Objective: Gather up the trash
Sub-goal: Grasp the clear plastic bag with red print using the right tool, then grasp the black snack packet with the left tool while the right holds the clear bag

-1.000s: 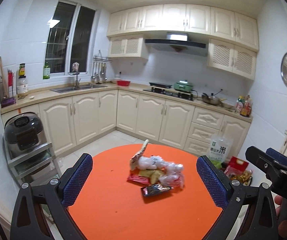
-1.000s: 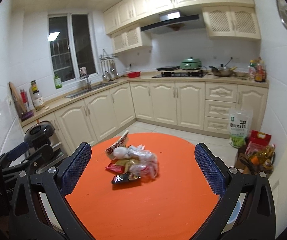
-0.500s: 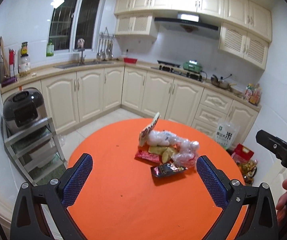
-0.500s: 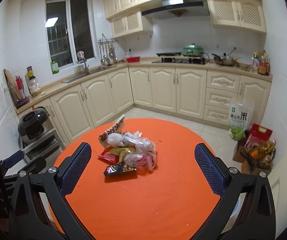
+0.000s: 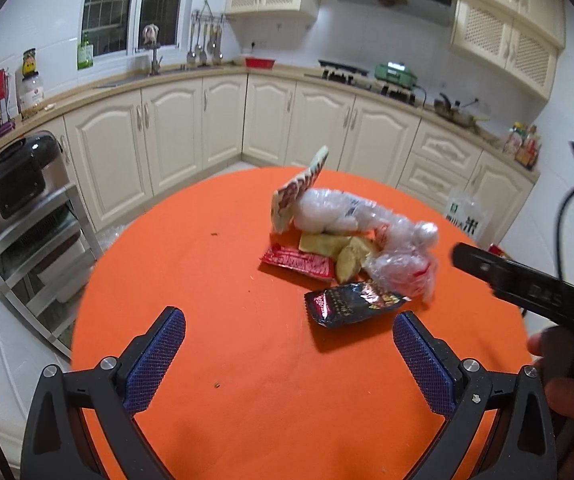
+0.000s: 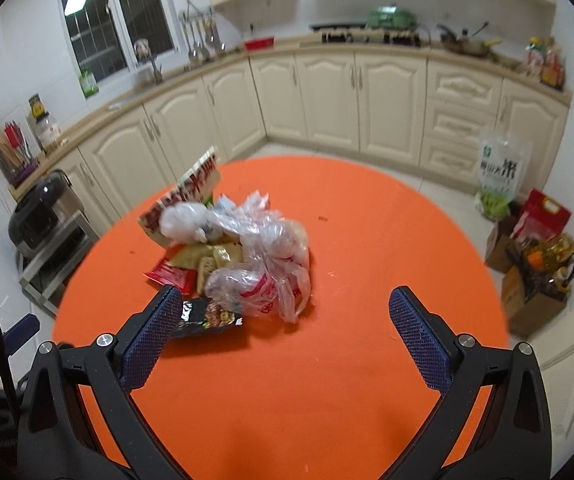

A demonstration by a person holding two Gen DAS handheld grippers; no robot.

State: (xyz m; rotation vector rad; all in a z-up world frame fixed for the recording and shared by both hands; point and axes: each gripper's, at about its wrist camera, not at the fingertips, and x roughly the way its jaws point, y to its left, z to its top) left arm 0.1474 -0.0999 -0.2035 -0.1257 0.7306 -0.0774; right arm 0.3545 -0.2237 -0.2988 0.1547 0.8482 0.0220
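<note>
The round orange desk [image 5: 215,344] carries one heap of trash near its middle, and nothing has been lifted from it yet. Largest in the heap are the crumpled clear plastic bags [image 6: 263,256], with a red-and-white printed snack packet [image 5: 295,196] propped upright at their far end. A flat red sachet [image 5: 299,262] and some tan snack pieces [image 5: 339,250] lie beneath them, and a small black foil wrapper [image 5: 351,304] sits nearest the person.

From the left gripper [image 5: 289,356] the heap lies at about 1 o'clock, its long axis running 11 to 5 o'clock. From the right gripper [image 6: 285,338] it lies at about 11 o'clock, the black wrapper just beside the left finger; the right hand looks nearer. Both pairs of fingers are spread wide and hold nothing.
</note>
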